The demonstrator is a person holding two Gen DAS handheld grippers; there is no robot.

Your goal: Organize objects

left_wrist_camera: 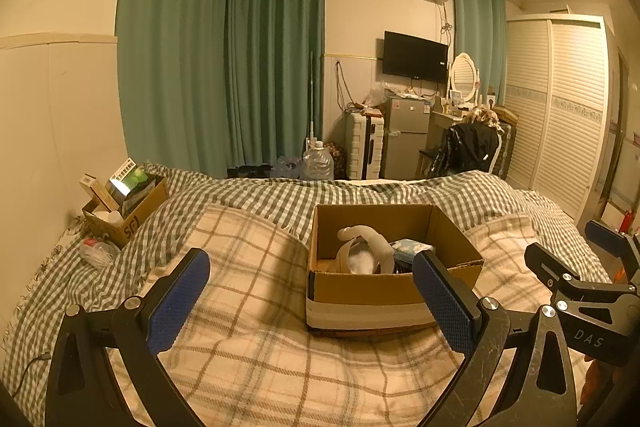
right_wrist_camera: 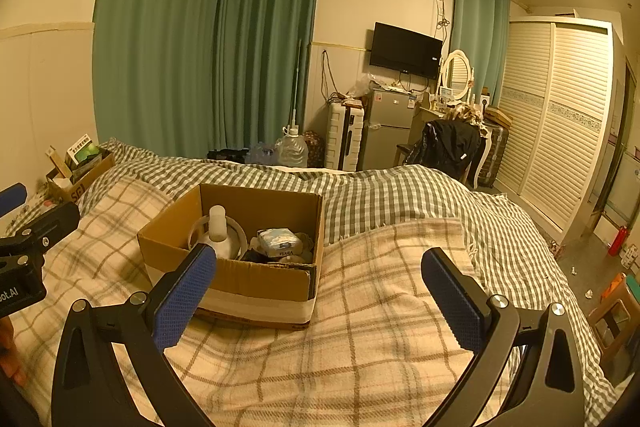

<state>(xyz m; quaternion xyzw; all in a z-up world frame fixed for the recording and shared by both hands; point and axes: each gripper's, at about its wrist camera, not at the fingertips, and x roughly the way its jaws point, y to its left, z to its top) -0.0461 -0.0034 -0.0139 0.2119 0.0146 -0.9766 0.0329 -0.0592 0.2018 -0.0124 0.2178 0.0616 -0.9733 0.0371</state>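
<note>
1. The left tool (left_wrist_camera: 312,291) hovers over the bed (left_wrist_camera: 248,343), its blue-padded fingers (left_wrist_camera: 178,301) spread wide with nothing between them.
2. The right tool (right_wrist_camera: 320,295) is likewise spread wide and holds nothing; its blue pads (right_wrist_camera: 184,291) frame the plaid blanket (right_wrist_camera: 360,327).
3. An open cardboard box (right_wrist_camera: 256,279) sits on the blanket, ahead of both tools; a pale band of tape wraps its lower front.
4. Inside the box, on the left in the right wrist view, stands a white bottle (right_wrist_camera: 218,227); to its right lies a small tissue pack (right_wrist_camera: 280,241) with print that seems to read "Vinda", seen upside down.
5. A second cardboard box (left_wrist_camera: 128,215) rests at the bed's far left against the wall, marked "SF" on its side; it holds upright packets, among them a green carton (left_wrist_camera: 128,177) whose writing is too small to read.
6. A crumpled clear plastic bag (left_wrist_camera: 98,253) lies just beside that second box.
7. In the left wrist view the right tool's body shows "DAS" on its black frame; in the right wrist view the left tool's body shows letters ending "ot.AI".
8. Beyond the bed stand a large water jug (left_wrist_camera: 318,163), a white suitcase (left_wrist_camera: 364,145) and a small grey fridge (left_wrist_camera: 408,135) below a wall television (left_wrist_camera: 414,57); the television's logo is unreadable.
</note>
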